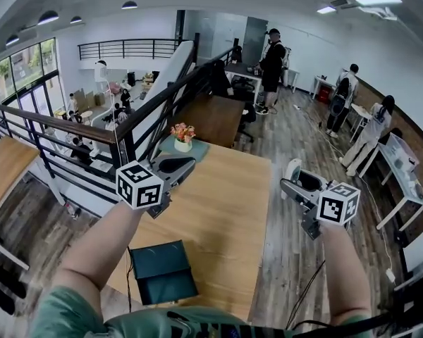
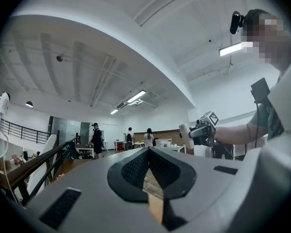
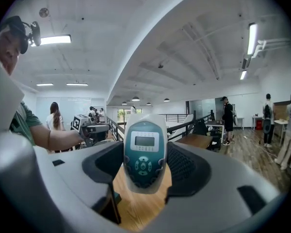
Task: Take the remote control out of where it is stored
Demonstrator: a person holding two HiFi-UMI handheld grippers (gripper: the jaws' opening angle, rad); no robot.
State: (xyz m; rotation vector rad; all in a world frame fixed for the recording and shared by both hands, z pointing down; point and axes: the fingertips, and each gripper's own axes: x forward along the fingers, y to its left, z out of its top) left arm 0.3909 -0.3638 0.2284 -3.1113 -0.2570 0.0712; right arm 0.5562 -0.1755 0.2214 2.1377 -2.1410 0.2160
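**Out of storage: remote control (image 3: pixel 144 152) sits in the right gripper (image 1: pixel 298 183)**

The right gripper is closed on the remote control. The two dark pads press on its lower sides, one on each side, and the jaws stand at a middle width bc the body fills the gap btw. them. The remote control stands upright, w/ the small screen and the buttons turned toward the gripper's own camera. We think the grip is taken low on purpose: the display and most keys are left uncovered, and the white top sticks out beyond the jaws.

In the head view the remote control is in the air, just past the right edge of the table (image 1: pixel 225 210), so it hangs over the floor and not over the wood.

The left gripper (image 1: pixel 173 167) holds nothing. Its pads meet at the tips, and only a thin slit under them shows the wood below. It hovers over the far left part of the table and points approx. level. We judge it has no job at this step, so shut and aside is a sensible pose.

A dark teal case (image 1: pixel 162 271) lies flat at the near edge of the table, well apart from both grippers. We take it for the storage place, but we cannot tell if it is open or closed. A flower vase (image 1: pixel 183 138) stands at the far end.

In our judgement the taking-out itself is done. The risk now is smooth plastic, a low grip and the floor beneath, so bringing it over the table before any release seems wise.
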